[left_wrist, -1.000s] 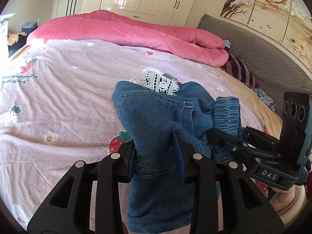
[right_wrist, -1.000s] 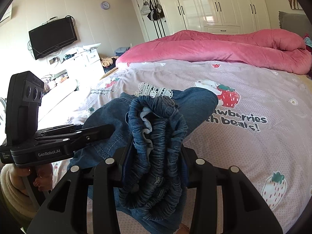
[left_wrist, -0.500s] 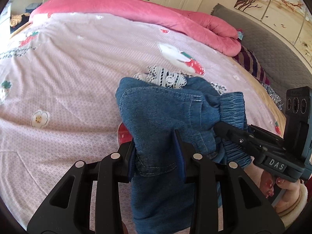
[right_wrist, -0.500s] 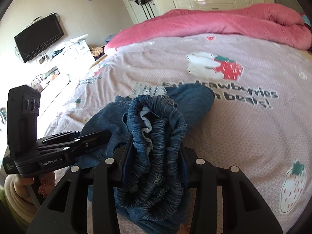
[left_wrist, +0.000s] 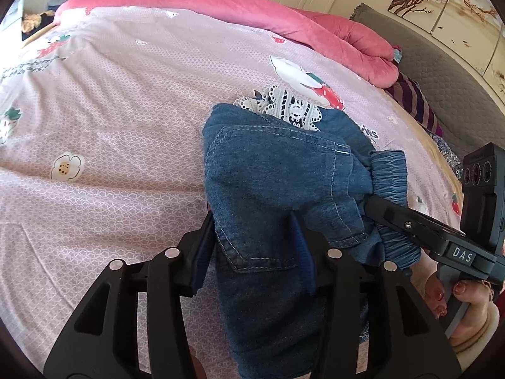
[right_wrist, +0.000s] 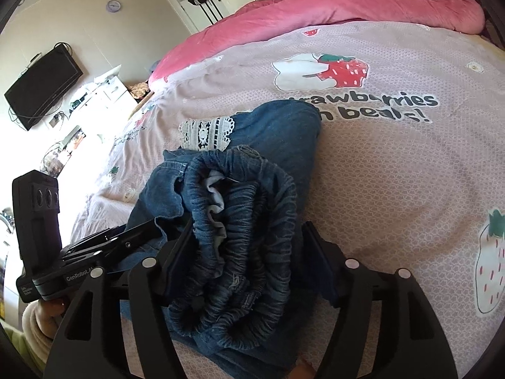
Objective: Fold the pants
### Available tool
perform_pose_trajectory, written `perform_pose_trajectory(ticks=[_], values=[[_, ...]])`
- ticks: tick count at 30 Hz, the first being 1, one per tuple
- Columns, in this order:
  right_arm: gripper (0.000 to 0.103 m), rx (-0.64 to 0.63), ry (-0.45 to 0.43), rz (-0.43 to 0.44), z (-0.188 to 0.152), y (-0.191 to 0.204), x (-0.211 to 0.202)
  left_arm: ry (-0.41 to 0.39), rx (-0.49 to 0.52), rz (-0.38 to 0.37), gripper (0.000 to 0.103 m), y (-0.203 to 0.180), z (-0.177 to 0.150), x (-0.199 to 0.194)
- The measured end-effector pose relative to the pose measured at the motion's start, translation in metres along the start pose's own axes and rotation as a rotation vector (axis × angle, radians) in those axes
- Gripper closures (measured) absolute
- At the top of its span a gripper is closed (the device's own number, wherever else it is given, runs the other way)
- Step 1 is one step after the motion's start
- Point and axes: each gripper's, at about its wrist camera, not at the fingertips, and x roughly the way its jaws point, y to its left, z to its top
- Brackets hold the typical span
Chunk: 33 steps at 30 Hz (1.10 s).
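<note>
Folded blue denim pants with a white lace trim lie low over the pink bed sheet. My left gripper is shut on the pocket side of the pants. My right gripper is shut on the gathered elastic waistband. In the left wrist view the right gripper comes in from the right onto the waistband. In the right wrist view the left gripper comes in from the left onto the denim. The far fold of the pants rests on the sheet.
A rolled pink duvet lies along the far side of the bed. A grey headboard and a striped pillow are at the right. A TV and a white dresser stand beyond the bed's left edge.
Both grippers have carried the pants down and forward towards the sheet. The grips have not changed.
</note>
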Motion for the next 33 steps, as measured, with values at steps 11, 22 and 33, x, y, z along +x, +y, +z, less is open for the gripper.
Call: perform_pose_trajectory(ticks=[11, 22, 33], values=[[0.027, -0.049, -0.044, -0.057, -0.006, 0.007, -0.015, -0.016, 0.021, 0.041, 0.06, -0.002, -0.004, -0.012], [0.02, -0.068, -0.094, -0.054, -0.008, 0.013, -0.034, -0.041, 0.006, 0.05, 0.052, -0.002, -0.008, -0.029], [0.015, -0.119, -0.146, -0.071, -0.014, 0.029, -0.053, -0.079, 0.005, 0.053, 0.036, -0.008, -0.012, -0.047]])
